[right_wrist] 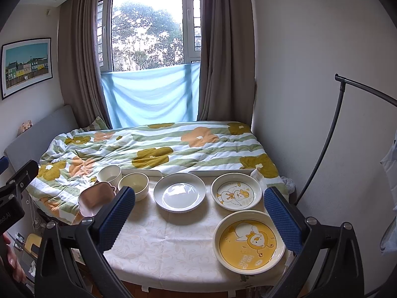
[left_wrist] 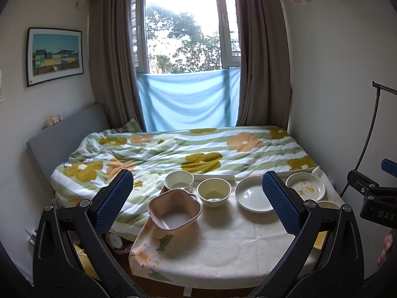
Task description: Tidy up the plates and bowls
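On a cloth-covered table stand a pink squarish bowl, a cream bowl, a white ribbed bowl, a plain white plate and a white plate with a duck print. The right wrist view shows the same pink bowl, cream bowl, ribbed bowl, plain plate, duck plate and a yellow plate at the front right. My left gripper and right gripper are open, empty, held above the table's near side.
A bed with a flowered quilt lies right behind the table. A window with brown curtains is at the back. A black stand rises at the right by the wall. The other gripper's body shows at the right edge.
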`<move>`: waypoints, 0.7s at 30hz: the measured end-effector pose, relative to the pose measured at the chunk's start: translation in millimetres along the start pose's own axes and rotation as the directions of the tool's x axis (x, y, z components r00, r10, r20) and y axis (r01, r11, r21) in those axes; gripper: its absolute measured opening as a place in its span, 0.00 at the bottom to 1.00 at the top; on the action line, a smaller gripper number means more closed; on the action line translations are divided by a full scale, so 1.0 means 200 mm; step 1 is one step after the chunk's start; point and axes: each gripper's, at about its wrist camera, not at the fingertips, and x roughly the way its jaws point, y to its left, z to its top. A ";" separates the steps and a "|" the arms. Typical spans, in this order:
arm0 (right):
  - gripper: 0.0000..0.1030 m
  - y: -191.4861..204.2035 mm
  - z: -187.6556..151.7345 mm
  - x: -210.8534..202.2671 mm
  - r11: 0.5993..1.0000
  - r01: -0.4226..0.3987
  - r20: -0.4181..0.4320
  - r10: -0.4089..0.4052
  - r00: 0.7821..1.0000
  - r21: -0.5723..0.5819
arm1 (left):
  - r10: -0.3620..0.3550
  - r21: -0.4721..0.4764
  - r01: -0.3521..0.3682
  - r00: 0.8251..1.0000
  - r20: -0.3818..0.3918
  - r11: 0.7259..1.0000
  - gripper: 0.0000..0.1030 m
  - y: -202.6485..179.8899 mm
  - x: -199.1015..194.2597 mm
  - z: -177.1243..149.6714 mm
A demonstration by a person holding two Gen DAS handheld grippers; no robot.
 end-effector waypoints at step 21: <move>1.00 0.00 0.00 0.00 1.000 -0.002 0.001 0.002 1.000 -0.001 | 0.001 -0.001 -0.001 1.000 0.001 1.000 1.00 0.00 0.00 0.00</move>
